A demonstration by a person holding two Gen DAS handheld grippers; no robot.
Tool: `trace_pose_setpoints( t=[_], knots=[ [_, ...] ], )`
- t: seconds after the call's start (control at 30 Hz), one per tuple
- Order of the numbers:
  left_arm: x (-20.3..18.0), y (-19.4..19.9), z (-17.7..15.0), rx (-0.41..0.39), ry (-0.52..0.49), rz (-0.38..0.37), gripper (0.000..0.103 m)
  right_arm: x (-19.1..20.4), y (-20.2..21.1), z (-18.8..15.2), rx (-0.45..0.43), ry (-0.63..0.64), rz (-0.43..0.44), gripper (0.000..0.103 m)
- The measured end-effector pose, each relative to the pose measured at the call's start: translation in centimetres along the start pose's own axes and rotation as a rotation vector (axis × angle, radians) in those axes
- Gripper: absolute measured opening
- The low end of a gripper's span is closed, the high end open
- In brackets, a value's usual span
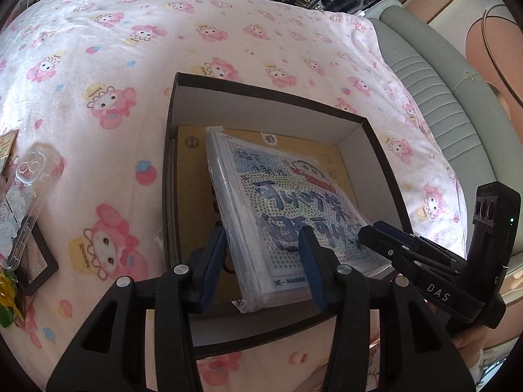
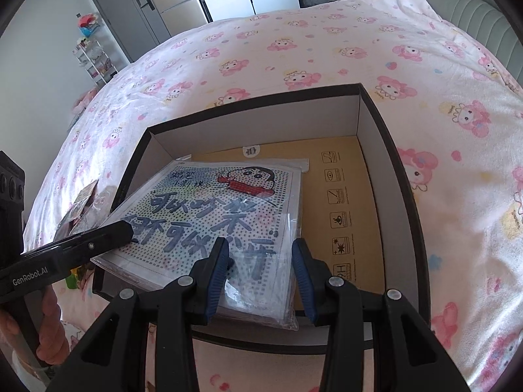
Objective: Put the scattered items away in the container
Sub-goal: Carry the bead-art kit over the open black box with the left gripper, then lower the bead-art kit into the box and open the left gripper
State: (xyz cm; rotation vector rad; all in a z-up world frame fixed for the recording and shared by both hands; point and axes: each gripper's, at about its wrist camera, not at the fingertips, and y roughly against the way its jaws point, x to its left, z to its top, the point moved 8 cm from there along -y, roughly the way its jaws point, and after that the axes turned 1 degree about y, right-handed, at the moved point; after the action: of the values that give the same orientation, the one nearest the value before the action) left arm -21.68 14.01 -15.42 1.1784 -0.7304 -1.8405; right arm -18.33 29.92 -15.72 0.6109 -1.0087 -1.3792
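A dark open box (image 1: 385, 150) (image 2: 405, 176) sits on the pink bed; a yellow sheet lines its floor. A plastic-wrapped cartoon bead kit (image 1: 294, 209) (image 2: 215, 225) lies tilted in the box, its near edge resting on the front rim. My left gripper (image 1: 261, 254) is open, its fingers on either side of the kit's near edge. My right gripper (image 2: 260, 271) is open over the kit's near corner; in the left wrist view it (image 1: 389, 238) shows at the kit's right edge. The left gripper's finger (image 2: 108, 232) lies at the kit's left edge.
A clear phone case (image 1: 29, 189), a small dark frame (image 1: 42, 268) and a yellow-green packet (image 1: 8, 297) lie on the blanket left of the box. A grey padded headboard (image 1: 434, 98) borders the bed. A shelf rack (image 2: 94, 55) and cabinets stand beyond the bed.
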Motion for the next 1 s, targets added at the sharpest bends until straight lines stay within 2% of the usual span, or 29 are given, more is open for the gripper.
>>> trace_pose_setpoints(
  t=[0.23, 0.5, 0.6, 0.77, 1.0],
  knots=[
    [0.5, -0.1, -0.6, 0.017, 0.002, -0.002, 0.047, 0.3, 0.7, -1.2, -0.017, -0.03, 0.002, 0.037],
    [0.9, -1.4, -1.0, 0.045, 0.004, 0.029, 0.048, 0.7, -1.6, -0.1, 0.076, 0.08, -0.069, 0.037],
    [0.7, -1.8, -1.0, 0.052, -0.011, 0.067, 0.048, 0.4, -2.5, 0.4, 0.097, 0.082, -0.06, 0.037],
    [0.2, -2.8, -1.2, 0.079, -0.073, 0.178, 0.048, 0.3, -4.5, 0.2, 0.156, 0.102, -0.058, 0.037],
    [-0.1, -3.7, -1.3, 0.098, -0.123, 0.274, 0.048, 0.0, -6.0, 0.2, 0.212, 0.106, -0.048, 0.037]
  ],
)
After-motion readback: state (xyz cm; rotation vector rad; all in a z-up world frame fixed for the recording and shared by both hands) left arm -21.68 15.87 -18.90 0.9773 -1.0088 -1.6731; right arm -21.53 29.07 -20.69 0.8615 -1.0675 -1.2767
